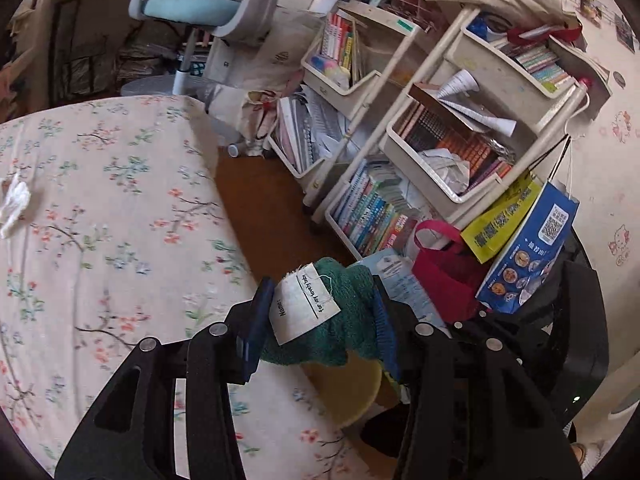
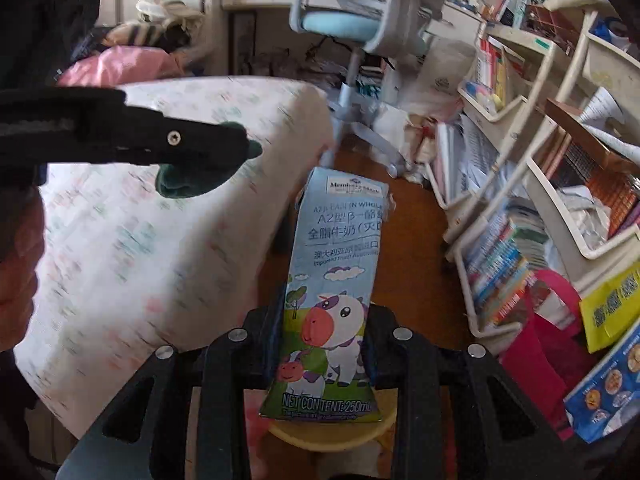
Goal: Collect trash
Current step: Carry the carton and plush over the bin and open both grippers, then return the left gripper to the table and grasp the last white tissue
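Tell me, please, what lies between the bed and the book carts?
In both views, a strip of bare brown floor separates the floral bed from the book carts.

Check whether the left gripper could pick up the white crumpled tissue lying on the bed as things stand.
Probably not yet. The left gripper is already shut on a green cloth, so its jaws are occupied. The white tissue lies exposed on the bedsheet with nothing over it.

Milk carton (image 2: 332,296): "NET CONTENT: 250mL"; green cloth's tag (image 1: 303,307): "Name:".
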Demonstrator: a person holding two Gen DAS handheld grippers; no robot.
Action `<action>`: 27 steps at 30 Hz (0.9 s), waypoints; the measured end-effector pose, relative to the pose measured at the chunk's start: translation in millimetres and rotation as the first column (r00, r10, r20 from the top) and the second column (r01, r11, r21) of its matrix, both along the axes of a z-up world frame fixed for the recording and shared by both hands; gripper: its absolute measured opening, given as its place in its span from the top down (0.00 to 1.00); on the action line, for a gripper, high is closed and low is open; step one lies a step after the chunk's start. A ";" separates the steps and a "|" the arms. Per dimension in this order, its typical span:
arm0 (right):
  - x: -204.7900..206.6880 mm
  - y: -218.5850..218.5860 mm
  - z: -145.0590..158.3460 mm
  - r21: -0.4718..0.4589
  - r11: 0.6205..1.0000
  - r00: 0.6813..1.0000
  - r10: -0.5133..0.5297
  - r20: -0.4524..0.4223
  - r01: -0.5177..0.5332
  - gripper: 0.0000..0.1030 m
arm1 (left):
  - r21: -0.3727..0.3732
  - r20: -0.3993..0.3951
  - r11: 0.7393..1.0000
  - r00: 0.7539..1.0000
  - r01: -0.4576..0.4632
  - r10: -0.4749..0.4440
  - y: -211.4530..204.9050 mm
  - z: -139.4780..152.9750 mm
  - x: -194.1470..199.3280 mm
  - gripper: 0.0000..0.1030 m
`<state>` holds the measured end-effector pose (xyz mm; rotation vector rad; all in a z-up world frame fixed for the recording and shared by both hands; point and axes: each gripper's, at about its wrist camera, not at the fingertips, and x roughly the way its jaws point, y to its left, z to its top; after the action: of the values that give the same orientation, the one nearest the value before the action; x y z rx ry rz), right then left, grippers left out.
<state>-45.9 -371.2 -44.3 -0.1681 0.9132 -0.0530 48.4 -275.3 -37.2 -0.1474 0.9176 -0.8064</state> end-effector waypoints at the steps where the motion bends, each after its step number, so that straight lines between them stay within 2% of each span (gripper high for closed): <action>1: 0.0 -6.1 -2.2 -0.014 1.000 1.000 -0.024 -0.007 0.024 0.52 | 0.007 -0.006 1.000 1.000 0.007 -0.007 -9.7 -3.9 -2.6 0.53; 2: 0.7 -10.9 -3.7 -0.017 0.999 0.999 -0.040 -0.018 0.040 0.45 | 0.015 -0.014 1.000 1.000 0.008 -0.008 -17.2 -7.1 -3.8 0.53; 3: 2.7 -16.3 -5.2 -0.019 0.998 0.998 -0.056 -0.033 0.056 0.43 | 0.018 -0.023 1.000 1.000 0.012 -0.012 -21.8 -9.8 -4.3 0.51; 7: 3.1 -24.1 1.4 0.003 0.997 0.997 -0.074 -0.010 0.074 0.42 | 0.019 -0.012 1.000 1.000 -0.017 0.017 -16.4 -7.0 -0.6 0.43; 10: -0.8 -19.5 6.3 0.012 0.999 0.998 -0.050 0.023 0.050 0.40 | 0.003 0.045 0.995 0.994 -0.102 0.101 4.5 6.6 8.8 0.40; 12: -1.4 -15.3 10.8 0.020 0.999 0.998 -0.034 0.046 0.033 0.38 | 0.004 0.099 0.979 0.975 -0.202 0.201 29.2 17.5 17.0 0.36; 14: -1.6 -10.3 14.8 0.031 0.999 0.998 -0.017 0.063 0.015 0.38 | 0.014 0.144 0.944 0.935 -0.331 0.325 60.9 25.7 27.4 0.30; 16: -0.6 -4.4 18.2 0.049 0.999 0.997 0.003 0.076 -0.007 0.37 | 0.036 0.171 0.885 0.875 -0.465 0.453 95.3 29.1 38.5 0.27; 18: 0.7 2.1 19.5 0.074 0.997 0.997 0.024 0.076 -0.030 0.37 | 0.065 0.153 0.823 0.821 -0.564 0.550 128.3 26.0 52.6 0.27; 21: 1.9 16.5 20.8 0.085 0.994 0.995 0.065 0.078 -0.072 0.37 | 0.105 0.135 0.745 0.752 -0.658 0.645 169.2 15.3 69.8 0.27; 24: 3.5 31.9 23.6 0.092 0.989 0.991 0.105 0.085 -0.113 0.37 | 0.162 0.150 0.708 0.726 -0.687 0.671 193.5 5.5 83.1 0.27; 27: 4.1 48.4 27.9 0.105 0.982 0.984 0.149 0.100 -0.159 0.37 | 0.212 0.177 0.697 0.729 -0.684 0.661 203.0 -0.6 92.7 0.27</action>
<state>-41.7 -322.9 -16.4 -0.1295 0.8069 0.1336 141.1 -72.3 -37.7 -0.1980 0.7930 0.0095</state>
